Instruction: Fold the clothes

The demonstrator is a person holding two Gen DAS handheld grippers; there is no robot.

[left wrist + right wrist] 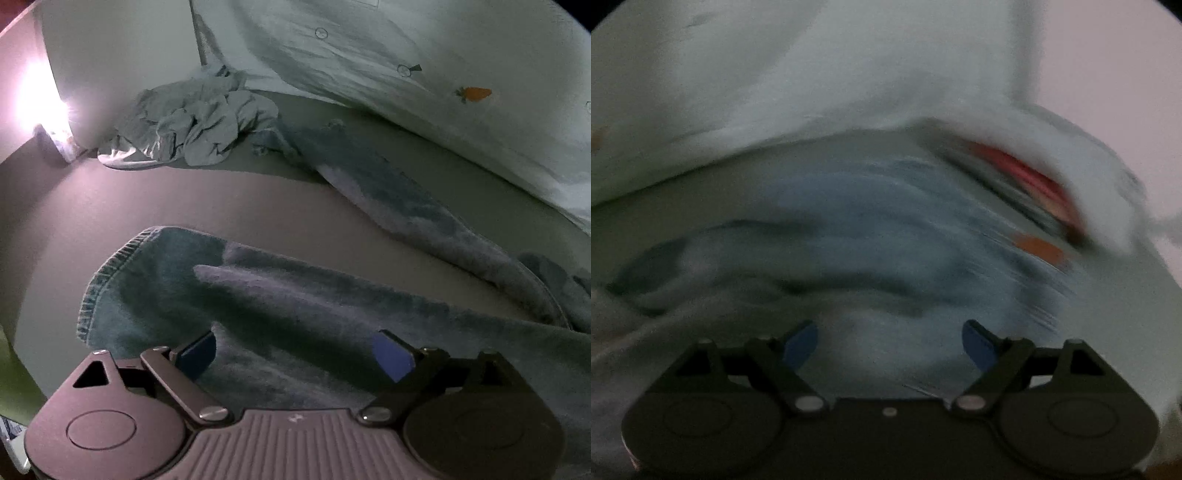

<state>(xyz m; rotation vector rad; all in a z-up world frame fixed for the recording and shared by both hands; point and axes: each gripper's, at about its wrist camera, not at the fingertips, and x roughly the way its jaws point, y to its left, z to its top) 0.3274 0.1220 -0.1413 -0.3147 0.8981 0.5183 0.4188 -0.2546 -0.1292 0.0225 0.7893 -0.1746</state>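
Left wrist view: sharp. The jeans [295, 295] lie flat on the grey bed surface [166, 199], one stitched hem [107, 273] at the left, with a crumpled grey garment [192, 125] beyond, near the white duvet [406, 74] (carrot print). The left gripper [295, 350] hangs over the denim, jaws spread wide, gripping nothing.

Right wrist view: motion-blurred. The right gripper [890, 343] is likewise wide open and empty above blue denim; a red-orange smear [1027, 177] cannot be identified.
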